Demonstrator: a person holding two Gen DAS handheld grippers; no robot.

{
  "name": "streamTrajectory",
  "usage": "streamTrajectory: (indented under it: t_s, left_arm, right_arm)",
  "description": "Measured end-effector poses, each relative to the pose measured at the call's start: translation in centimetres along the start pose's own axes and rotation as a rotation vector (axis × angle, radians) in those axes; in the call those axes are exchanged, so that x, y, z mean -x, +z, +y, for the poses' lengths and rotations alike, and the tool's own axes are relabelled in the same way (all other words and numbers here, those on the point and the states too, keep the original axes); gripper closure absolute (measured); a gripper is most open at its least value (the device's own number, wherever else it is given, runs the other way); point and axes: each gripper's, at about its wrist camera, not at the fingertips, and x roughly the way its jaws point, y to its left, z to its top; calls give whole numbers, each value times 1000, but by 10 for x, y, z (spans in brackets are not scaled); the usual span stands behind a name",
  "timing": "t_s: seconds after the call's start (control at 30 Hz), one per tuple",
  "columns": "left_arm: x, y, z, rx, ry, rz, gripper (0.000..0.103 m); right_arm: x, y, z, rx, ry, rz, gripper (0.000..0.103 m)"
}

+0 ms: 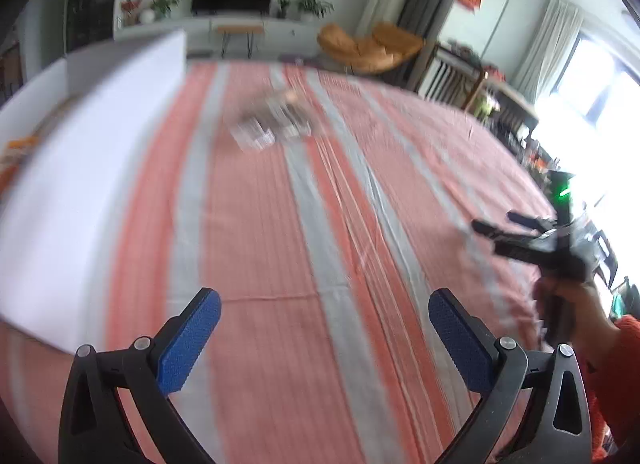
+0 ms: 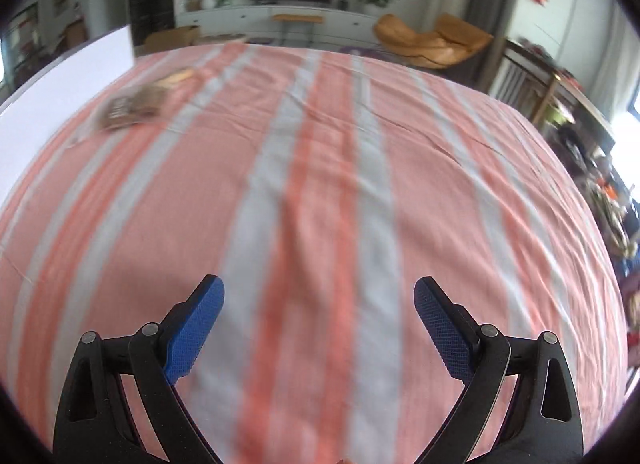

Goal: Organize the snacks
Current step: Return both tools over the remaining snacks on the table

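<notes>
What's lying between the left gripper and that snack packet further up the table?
Nothing: the left wrist view shows only bare striped tablecloth between the left gripper and the snack packet.

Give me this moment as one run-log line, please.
left hand-held gripper: open, empty | right hand-held gripper: open, empty | snack packets: on striped cloth, beside white box
</notes>
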Motion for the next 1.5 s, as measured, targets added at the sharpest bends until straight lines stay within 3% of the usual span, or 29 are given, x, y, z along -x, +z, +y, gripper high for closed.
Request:
streamTrajectory:
  t_s: [0.1, 0.23, 0.47, 1.5]
  left_arm:
    - [-39, 3, -15, -8, 52, 27, 0]
    - [-71, 20, -22, -30, 120, 16, 0]
    - [-83, 21, -27, -115, 241, 35, 0]
    - [-79, 20, -25, -110, 235, 34, 0]
  right_arm:
    - [-5, -7, -23, -74, 7, 15, 6]
    - [-15, 12, -35, -137, 52, 26, 4]
    - [-16, 15, -35, -132, 32, 46, 2]
    - [-13, 8, -40, -133, 32, 45, 1]
